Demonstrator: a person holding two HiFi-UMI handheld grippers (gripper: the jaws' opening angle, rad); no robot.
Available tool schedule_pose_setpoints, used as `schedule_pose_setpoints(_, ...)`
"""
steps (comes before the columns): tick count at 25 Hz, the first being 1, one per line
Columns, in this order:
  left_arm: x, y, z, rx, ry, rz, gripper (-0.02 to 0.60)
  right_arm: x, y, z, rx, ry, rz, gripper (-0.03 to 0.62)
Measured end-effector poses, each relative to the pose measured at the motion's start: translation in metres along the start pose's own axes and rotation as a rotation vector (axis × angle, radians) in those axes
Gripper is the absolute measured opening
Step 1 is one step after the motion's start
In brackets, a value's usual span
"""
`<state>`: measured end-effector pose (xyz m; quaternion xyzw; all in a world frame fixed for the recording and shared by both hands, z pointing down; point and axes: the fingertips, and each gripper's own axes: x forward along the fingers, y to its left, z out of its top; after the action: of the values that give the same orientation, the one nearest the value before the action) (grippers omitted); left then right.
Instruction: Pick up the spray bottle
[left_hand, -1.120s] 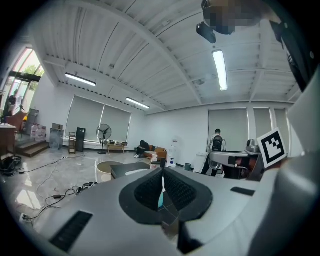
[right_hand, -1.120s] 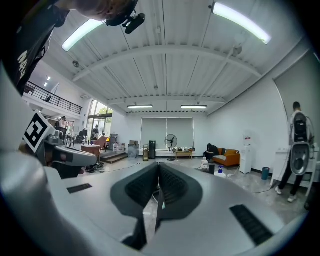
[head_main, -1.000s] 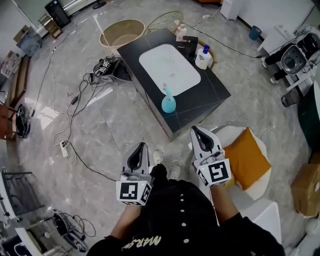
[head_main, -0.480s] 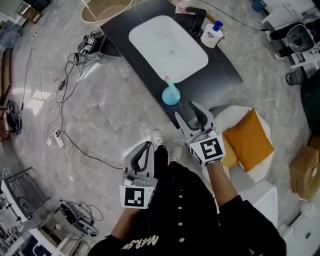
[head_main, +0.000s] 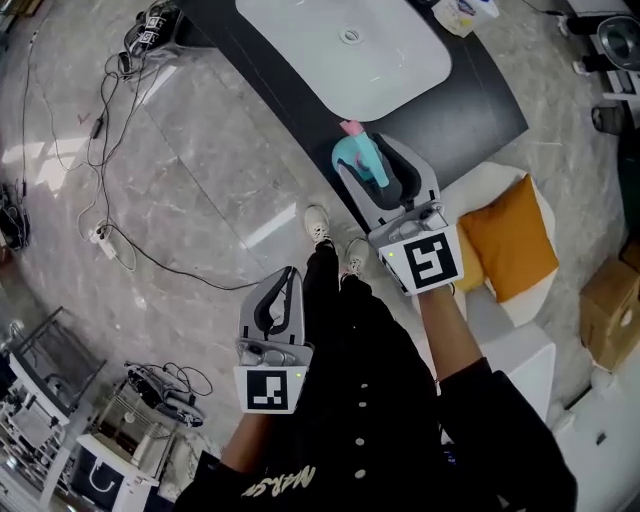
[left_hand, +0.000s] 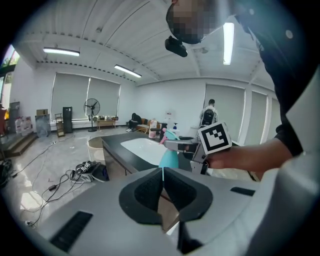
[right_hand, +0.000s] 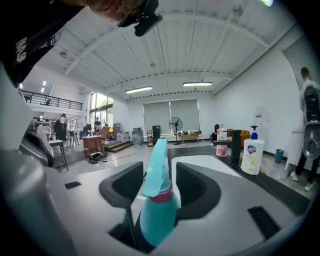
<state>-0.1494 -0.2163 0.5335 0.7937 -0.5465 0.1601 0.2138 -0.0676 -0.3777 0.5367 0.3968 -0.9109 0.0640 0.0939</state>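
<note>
The spray bottle (right_hand: 157, 210), teal with a pink collar under its trigger head, stands upright near the front edge of the dark desk (head_main: 470, 110), just in front of the white basin (head_main: 350, 70). It is bracketed by the right gripper (right_hand: 160, 180), whose fingers (right_hand: 200, 187) are spread wide on either side of it; the neck and head stand clear of both pads, so no pinch is made yet. The bottle is judged to be thin moulded plastic: light if empty, noticeably heavier if filled, and liable to flex slightly under pressure. The rounded body is smooth and tapered, so slipping is to be expected if it is gripped low. Hold is best taken at the narrow shoulder just below the collar, where the flare above would act as a stop. The trigger should be kept clear of the pads to avoid an unintended spray. The fill level cannot be read, as the body is opaque. The base and its footing on the desk are covered by the gripper in both views that show them, and whether the lower body touches the finger roots cannot be determined. The left gripper (left_hand: 163, 172) is held low beside the person's body, fingers pressed together on nothing. A soap pump bottle (right_hand: 251, 150) stands beyond the basin and is cut off at the top edge of the head view.
</note>
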Motion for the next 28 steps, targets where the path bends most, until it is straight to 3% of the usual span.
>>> schedule_pose_setpoints(3,0.007,0.006,-0.010,-0.019,0.027,0.001,0.017,0.007,0.001,-0.003,-0.017,0.007,-0.009,0.130)
schedule_pose_setpoints(9,0.011,0.010,0.003,-0.027,-0.016,0.005,0.017,0.004,0.003,0.005,-0.020,0.005,-0.008,0.128)
schedule_pose_setpoints(16,0.000,0.017,0.051,0.001,-0.128,0.035,0.017,-0.031,0.000,0.055,-0.041,-0.009,-0.048,0.129)
schedule_pose_setpoints(28,-0.002,-0.023,0.154,0.092,-0.351,-0.024,0.017,-0.126,-0.032,0.147,-0.062,-0.142,-0.166,0.129)
